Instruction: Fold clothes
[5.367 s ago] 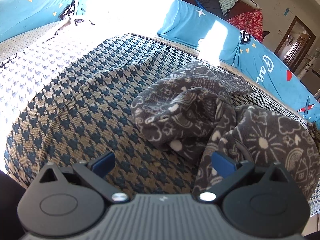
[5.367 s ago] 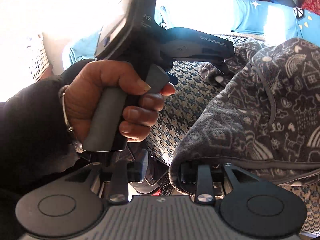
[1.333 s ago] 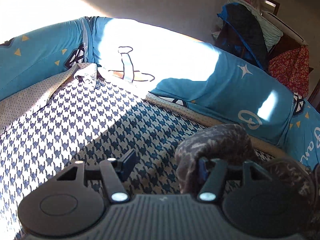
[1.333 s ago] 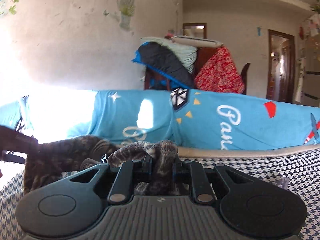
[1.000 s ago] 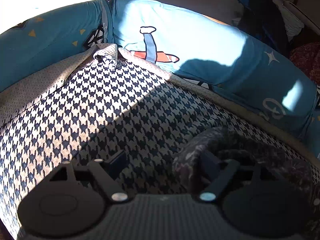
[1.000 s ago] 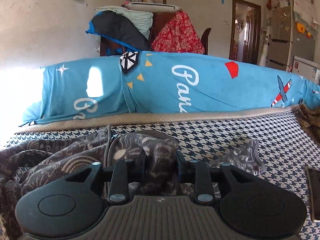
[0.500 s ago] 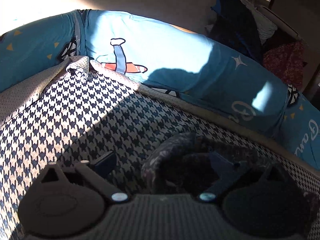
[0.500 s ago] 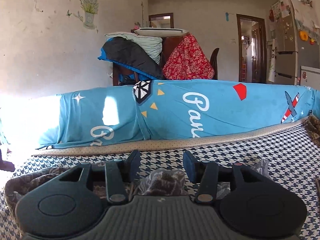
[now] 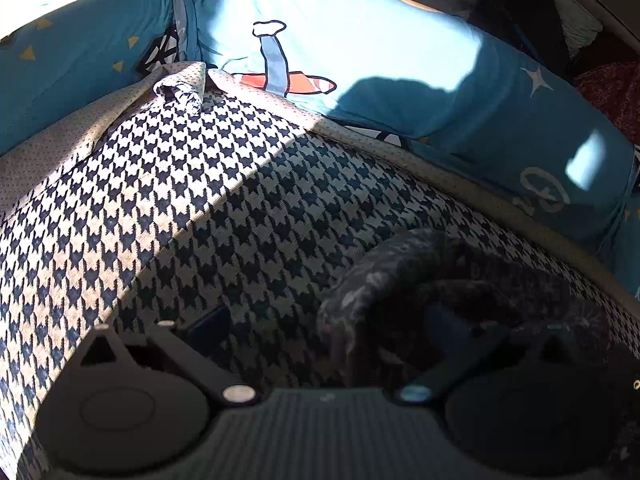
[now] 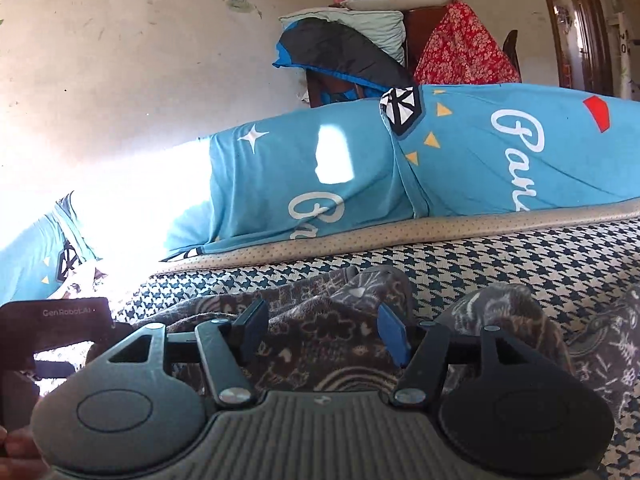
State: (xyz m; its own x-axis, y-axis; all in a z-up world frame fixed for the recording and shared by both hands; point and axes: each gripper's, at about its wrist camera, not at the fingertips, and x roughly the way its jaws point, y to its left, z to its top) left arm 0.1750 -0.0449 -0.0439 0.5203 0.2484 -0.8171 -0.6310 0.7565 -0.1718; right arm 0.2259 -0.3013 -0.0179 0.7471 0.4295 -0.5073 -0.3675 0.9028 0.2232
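A grey fleece garment (image 10: 320,344) with white doodle prints lies bunched on the houndstooth cover (image 10: 520,256). My right gripper (image 10: 322,332) hangs just over it, pointing slightly down. Its jaws are opening, with the fleece under and between the blue pads (image 10: 394,334), which do not press on it. In the left wrist view, the same garment (image 9: 400,272) lies in shadow at the lower right, humped around the right finger. My left gripper (image 9: 326,326) stands wide open and grips nothing. The rest of the garment is hidden behind the gripper bodies.
Blue printed bolsters (image 9: 360,60) (image 10: 480,160) line the far edge of the cover (image 9: 180,220). A chair piled with clothes (image 10: 360,48) stands behind them. The black casing of the other gripper (image 10: 56,320) and a fingertip (image 10: 12,452) show at the left.
The right jaws, shut on a fleece fold a second ago, have spread and let it drop. The left jaws widened fully and the fleece slid off the right finger onto the cover.
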